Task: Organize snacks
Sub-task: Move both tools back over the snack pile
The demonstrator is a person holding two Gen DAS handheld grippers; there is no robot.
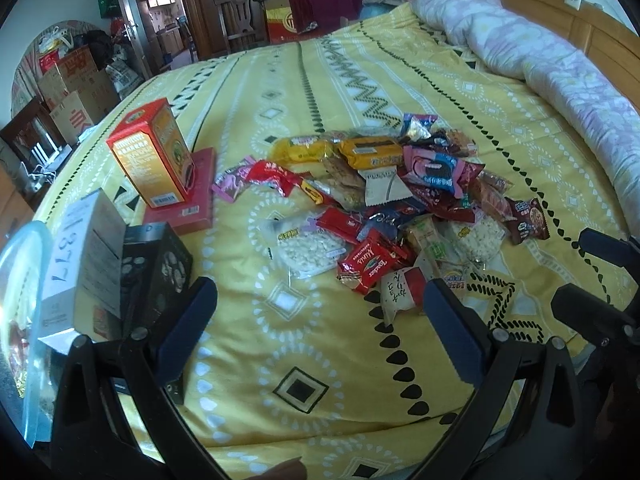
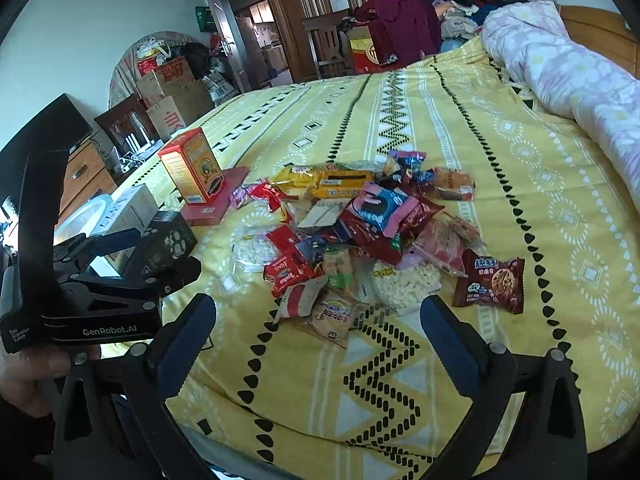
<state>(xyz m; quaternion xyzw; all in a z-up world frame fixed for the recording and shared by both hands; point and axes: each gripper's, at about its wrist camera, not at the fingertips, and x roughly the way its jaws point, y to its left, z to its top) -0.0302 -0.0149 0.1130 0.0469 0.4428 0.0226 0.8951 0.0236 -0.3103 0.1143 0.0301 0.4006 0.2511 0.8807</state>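
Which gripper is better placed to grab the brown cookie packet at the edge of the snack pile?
The right gripper, probably. It is open, and the brown cookie packet lies just beyond its right finger. From the left gripper, also open, the packet sits far off to the right.

Bare bedspread (image 1: 304, 340) before the snack pile (image 1: 384, 200) (boxes (image 1: 156, 152) crowding the left).

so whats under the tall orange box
The tall orange box stands upright on a flat red box, which lies on the yellow bedspread. The part of the red box's top beneath it is covered, so nothing more shows there.
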